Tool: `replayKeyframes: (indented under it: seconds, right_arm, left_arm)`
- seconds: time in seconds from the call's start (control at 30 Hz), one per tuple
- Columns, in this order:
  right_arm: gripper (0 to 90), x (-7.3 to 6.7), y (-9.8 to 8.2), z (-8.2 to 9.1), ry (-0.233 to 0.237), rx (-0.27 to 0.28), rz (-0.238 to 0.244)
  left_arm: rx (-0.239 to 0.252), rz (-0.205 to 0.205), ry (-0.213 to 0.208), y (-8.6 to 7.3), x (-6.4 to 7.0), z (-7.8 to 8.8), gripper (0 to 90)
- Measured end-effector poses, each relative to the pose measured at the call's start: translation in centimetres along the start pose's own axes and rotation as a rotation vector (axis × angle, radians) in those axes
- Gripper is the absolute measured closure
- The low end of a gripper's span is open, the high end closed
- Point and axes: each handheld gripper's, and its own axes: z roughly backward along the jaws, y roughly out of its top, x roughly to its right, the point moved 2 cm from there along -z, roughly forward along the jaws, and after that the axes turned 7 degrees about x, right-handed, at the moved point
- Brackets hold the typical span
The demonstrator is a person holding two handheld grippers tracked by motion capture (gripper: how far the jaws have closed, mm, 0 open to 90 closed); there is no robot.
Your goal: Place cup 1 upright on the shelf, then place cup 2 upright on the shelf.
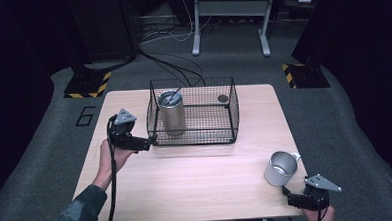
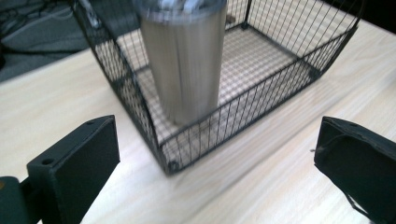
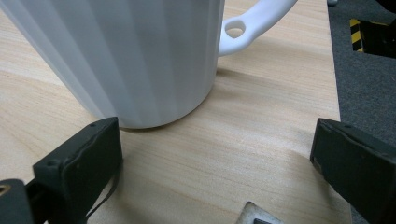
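Plainly legible writing is scarce: a pale "6" [image 1: 86,116] is marked on the grey floor just off the far left corner of the table [image 1: 197,190], and no brand or label can be read on the cups.

Taking the black wire basket [image 1: 233,120] as landmark, it sits on the far half of the table with its long axis running left to right. A tall steel tumbler [image 1: 172,113] stands upright inside its left end, long axis vertical, with a lid on top and a dark straw leaning toward the far right. A small dark round object [image 1: 223,98] lies on the basket floor near the far right corner; what it is cannot be told.

The left tongs [image 1: 152,140] are held just outside the basket's near left corner, pointing right at it. In the left gripper view the 2 jaws stand wide apart with nothing between them, the basket corner [image 2: 170,164] and the tumbler [image 2: 184,65] ahead.

Well away from the basket, toward the near right edge of the table, a metal-looking mug [image 1: 280,169] stands upright, open end up, its handle pointing to the far right. The right tongs [image 1: 286,191] sit just nearer than the mug, at the table edge. In the right gripper view its jaws are spread apart and empty, the left jaw close to the base of the mug [image 3: 126,51]; the handle [image 3: 254,21] reaches up and right.
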Motion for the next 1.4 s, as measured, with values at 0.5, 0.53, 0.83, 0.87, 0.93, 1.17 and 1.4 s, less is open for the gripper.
replayKeyframes:
  seconds: [0.5, 0.53, 0.83, 0.87, 0.93, 1.17, 1.4]
  right_arm:
    - [1.8, 0.0, 0.0, 0.0, 0.002, -0.001, -0.002]
    - [1.8, 0.0, 0.0, 0.0, 0.002, -0.001, -0.002]
    - [1.5, 0.0, 0.1, 0.0, 0.001, -0.012, 0.000]
    - [1.3, -0.1, 0.1, 0.0, 0.000, -0.015, -0.003]
    - [0.2, -0.1, 0.2, -0.1, 0.002, -0.018, -0.003]
    - [0.0, -0.4, 0.9, -0.6, 0.011, -0.077, -0.001]
    - [0.0, -0.1, 0.9, 0.0, -0.003, -0.110, -0.009]
  left_arm:
    - [-0.131, 0.081, 0.070, -8.7, -1.8, -1.6, 0.1]
    - [-0.142, 0.086, 0.069, -9.5, -1.9, -1.9, 0.1]
    - [-0.218, 0.114, 0.126, -14.6, -2.9, -3.3, 0.0]
    - [-0.230, 0.108, 0.137, -14.9, -3.2, -3.4, 0.0]
    - [-0.182, 0.137, 0.162, -15.2, -3.3, -3.4, 0.0]
    - [-0.118, 0.114, 0.166, -15.8, -3.4, -3.4, 0.0]
    - [-0.126, 0.125, 0.182, -15.6, -3.3, -3.6, 0.1]
